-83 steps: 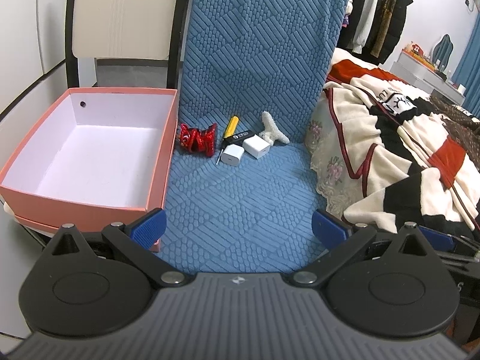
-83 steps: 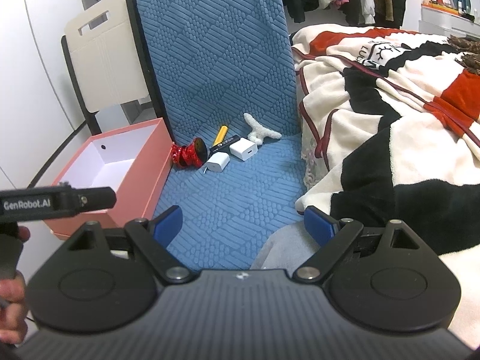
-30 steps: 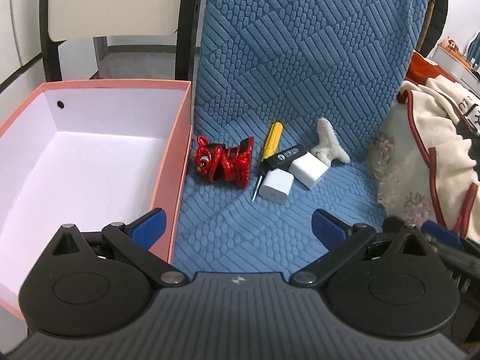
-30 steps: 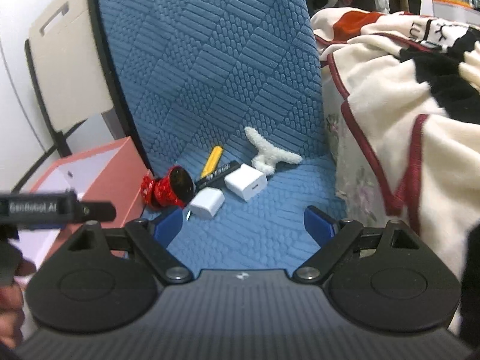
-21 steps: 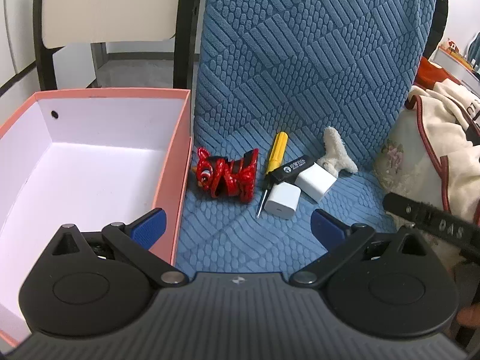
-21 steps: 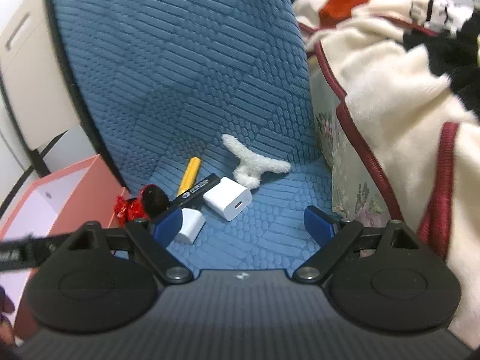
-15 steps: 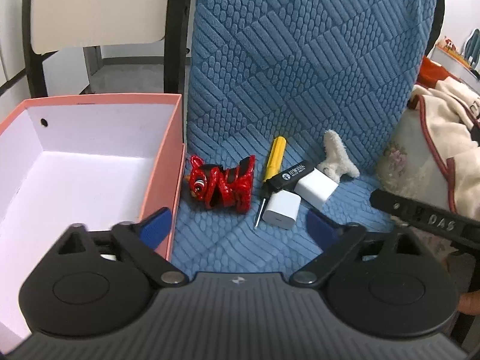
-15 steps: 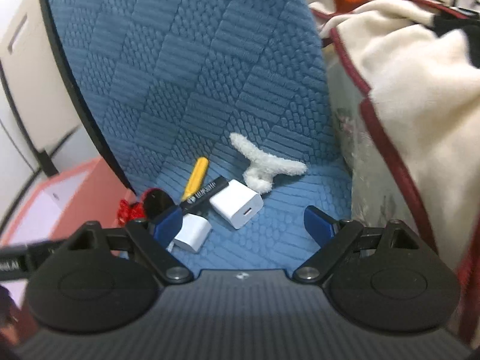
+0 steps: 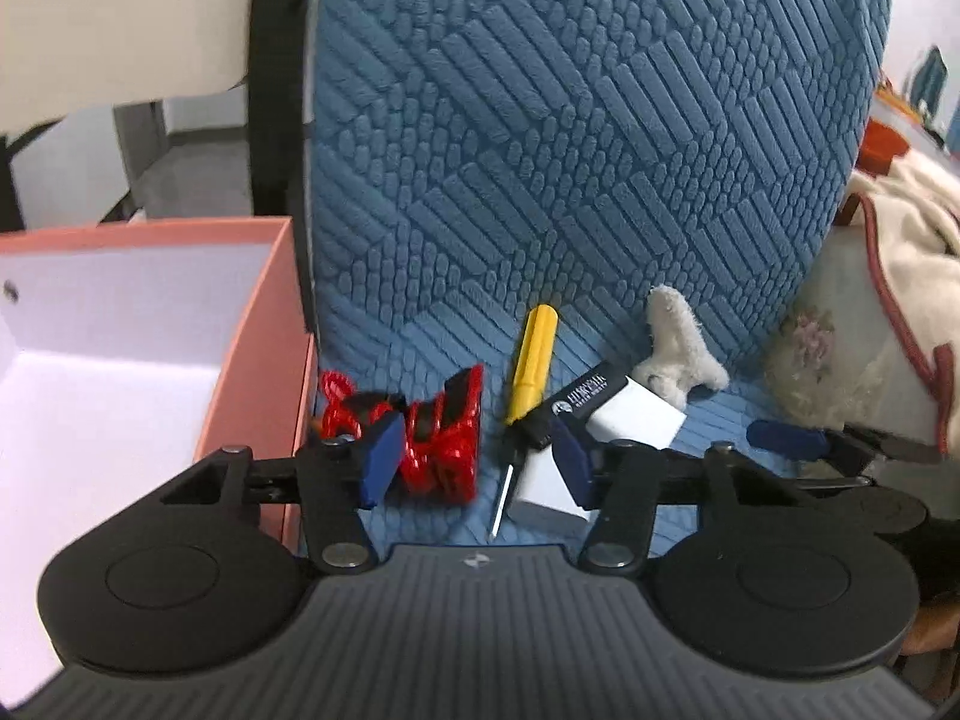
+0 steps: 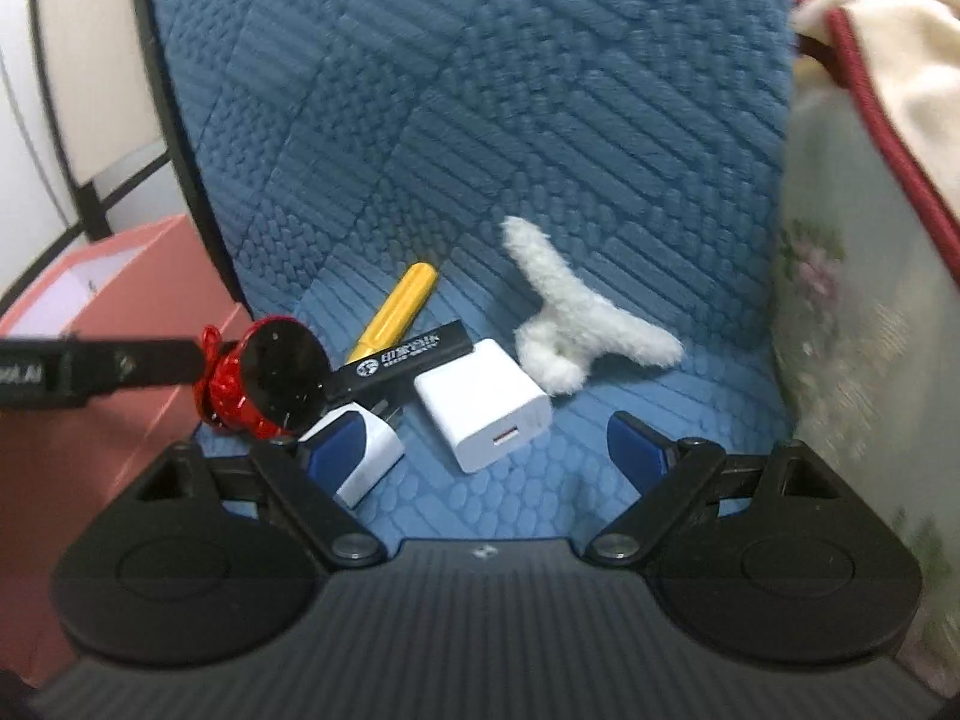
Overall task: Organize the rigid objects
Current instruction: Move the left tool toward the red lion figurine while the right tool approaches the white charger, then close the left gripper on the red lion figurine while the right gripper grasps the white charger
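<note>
left gripper [image 9: 477, 459]: jaws half closed, have just been closing; red toy [image 9: 441, 450] sits between the blue pads, no clear contact
right gripper [image 10: 489, 456]: jaws wide, nothing held; large white charger [image 10: 483, 405] lies ahead between them
red toy: on the blue chair cushion [image 9: 600, 180], just beside the pink box [image 9: 264, 360]
pink box: open, left of cushion, white inside
yellow screwdriver [image 9: 528, 360]: right of toy, tip pointing toward camera
black stick [image 10: 402, 357]: leaning across the chargers
small white charger [image 10: 366, 459]: partly behind right gripper's left pad
white fuzzy piece [image 10: 576, 315]: behind large charger
blanket [image 9: 900, 252]: far right
</note>
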`<state>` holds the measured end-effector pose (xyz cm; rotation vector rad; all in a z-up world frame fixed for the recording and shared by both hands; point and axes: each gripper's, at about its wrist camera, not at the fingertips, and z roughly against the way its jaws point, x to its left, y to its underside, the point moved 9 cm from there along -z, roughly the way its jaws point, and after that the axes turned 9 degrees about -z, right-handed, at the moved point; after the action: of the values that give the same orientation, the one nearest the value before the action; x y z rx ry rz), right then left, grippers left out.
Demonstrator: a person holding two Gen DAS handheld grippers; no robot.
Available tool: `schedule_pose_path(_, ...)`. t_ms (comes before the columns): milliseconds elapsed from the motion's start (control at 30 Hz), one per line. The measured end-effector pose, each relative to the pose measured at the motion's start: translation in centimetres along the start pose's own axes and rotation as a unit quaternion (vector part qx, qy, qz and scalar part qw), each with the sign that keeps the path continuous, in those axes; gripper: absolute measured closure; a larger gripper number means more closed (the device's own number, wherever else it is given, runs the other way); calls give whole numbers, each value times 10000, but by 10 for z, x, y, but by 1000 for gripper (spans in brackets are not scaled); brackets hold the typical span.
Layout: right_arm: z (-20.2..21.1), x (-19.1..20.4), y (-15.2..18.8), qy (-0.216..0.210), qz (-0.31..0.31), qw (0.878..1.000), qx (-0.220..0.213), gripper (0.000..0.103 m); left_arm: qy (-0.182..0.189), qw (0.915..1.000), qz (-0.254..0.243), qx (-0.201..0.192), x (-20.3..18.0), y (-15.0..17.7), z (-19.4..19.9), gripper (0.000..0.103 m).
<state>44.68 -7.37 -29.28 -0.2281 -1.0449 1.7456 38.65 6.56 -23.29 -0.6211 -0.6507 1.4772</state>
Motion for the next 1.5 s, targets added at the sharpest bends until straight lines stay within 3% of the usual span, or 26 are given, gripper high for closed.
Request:
schedule_pose_path(33,-4,3,0,9,124,9999,10,20,15,10000,-63,28,0,0,-5,48)
schedule_pose_path(200,-33,7,-2,190,609,9978,160,28,85,9990,-377,227,-1,1,-27,69)
schedule_pose_path(500,-57,4,0,235,872,9952,381,31,-141,9977,-644,173,6,-1,-51,72)
schedule_pose_path(700,-59,10,3,277,1038,9934,408,41,-168,9954,-923,173,3,-3,-55,76)
schedule_pose_path(933,-52,12,6,456,665,9951,567,45,-280,9919,-1229,155,-3,2,-40,79)
schedule_pose_path(1067,-37,18,18,546,441,9950,709,47,-192,9943,-1029,187,-2,9,-29,80)
schedule_pose_path(1133,-26,17,25,648,392,9944,740,47,-137,9945,-1019,190,-6,14,-19,89)
schedule_pose_path(1200,-17,16,31,725,334,9937,781,47,-65,9953,-953,175,-10,20,-7,90)
schedule_pose_path(1500,30,20,56,943,-230,9925,749,48,240,9972,-711,38,-21,55,42,93)
